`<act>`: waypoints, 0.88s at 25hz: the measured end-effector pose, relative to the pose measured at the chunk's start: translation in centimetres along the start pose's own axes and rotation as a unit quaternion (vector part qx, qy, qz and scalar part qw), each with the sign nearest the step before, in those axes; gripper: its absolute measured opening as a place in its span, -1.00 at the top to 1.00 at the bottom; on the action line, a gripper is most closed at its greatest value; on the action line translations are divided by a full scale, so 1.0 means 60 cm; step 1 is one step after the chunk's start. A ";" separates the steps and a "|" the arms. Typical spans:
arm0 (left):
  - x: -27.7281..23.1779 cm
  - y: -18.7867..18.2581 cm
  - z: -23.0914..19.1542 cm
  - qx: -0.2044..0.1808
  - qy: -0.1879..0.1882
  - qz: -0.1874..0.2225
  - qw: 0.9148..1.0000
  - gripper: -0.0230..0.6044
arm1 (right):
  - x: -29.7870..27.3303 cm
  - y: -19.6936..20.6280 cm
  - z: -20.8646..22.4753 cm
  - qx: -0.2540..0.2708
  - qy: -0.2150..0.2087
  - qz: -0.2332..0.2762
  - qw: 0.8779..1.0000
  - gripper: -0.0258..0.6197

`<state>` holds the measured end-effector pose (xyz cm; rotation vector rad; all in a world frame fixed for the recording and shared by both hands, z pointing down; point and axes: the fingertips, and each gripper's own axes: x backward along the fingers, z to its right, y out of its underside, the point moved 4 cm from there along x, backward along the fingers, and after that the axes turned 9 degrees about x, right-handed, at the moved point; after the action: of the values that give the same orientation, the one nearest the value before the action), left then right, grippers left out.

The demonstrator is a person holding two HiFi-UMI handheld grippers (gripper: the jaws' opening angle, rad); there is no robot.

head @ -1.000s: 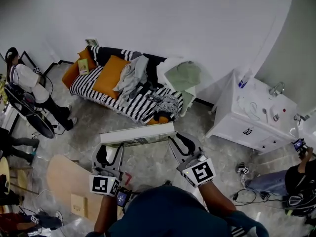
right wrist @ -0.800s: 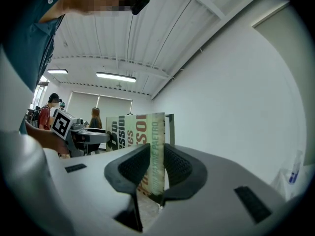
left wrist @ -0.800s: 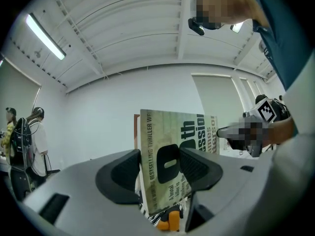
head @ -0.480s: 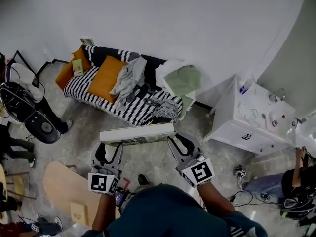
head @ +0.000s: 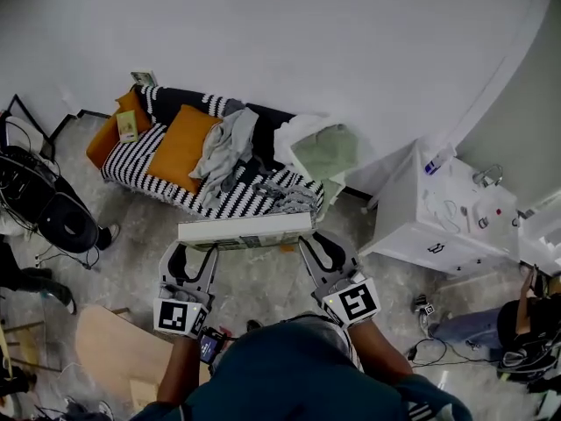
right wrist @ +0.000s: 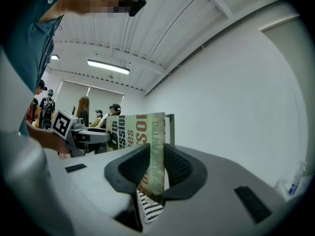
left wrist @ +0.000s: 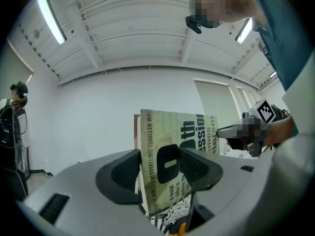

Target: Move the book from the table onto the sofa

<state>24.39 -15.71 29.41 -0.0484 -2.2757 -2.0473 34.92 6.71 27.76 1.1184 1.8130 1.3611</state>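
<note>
my left claw (left wrist: 160, 165) is clamped on the left end of the book (head: 245, 231), a thriller novel, with a pad pressed flat on each cover. my right claw (right wrist: 156, 163) pinches the right end the same way, jaws partly apart with the book filling the gap. i judge the two-ended hold is there so the wide book stays level and cannot sag or fan open while carried. it hangs in the air between the claws, above the floor, just short of the near edge of the striped sofa (head: 140, 158). farther on, an orange cushion (head: 180, 147) and grey clothes (head: 226, 140) crowd the seat. the bare striped patch towards the left looks the safer landing spot.
</note>
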 end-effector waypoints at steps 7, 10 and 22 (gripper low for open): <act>-0.067 0.012 -0.044 0.011 -0.007 -0.007 1.000 0.13 | -0.073 0.018 0.044 0.003 -0.006 -0.005 1.000 0.63; -0.110 0.015 -0.059 0.005 -0.018 -0.012 1.000 0.13 | -0.109 0.038 0.075 -0.007 -0.017 -0.002 1.000 0.63; -0.324 0.043 -0.033 0.001 -0.048 -0.019 0.999 0.13 | -0.197 0.116 0.282 -0.016 -0.046 0.014 0.999 0.63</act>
<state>44.01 -16.82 30.62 -0.1077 -2.3513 -2.1057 56.55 4.63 29.25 1.1755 1.7093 1.3281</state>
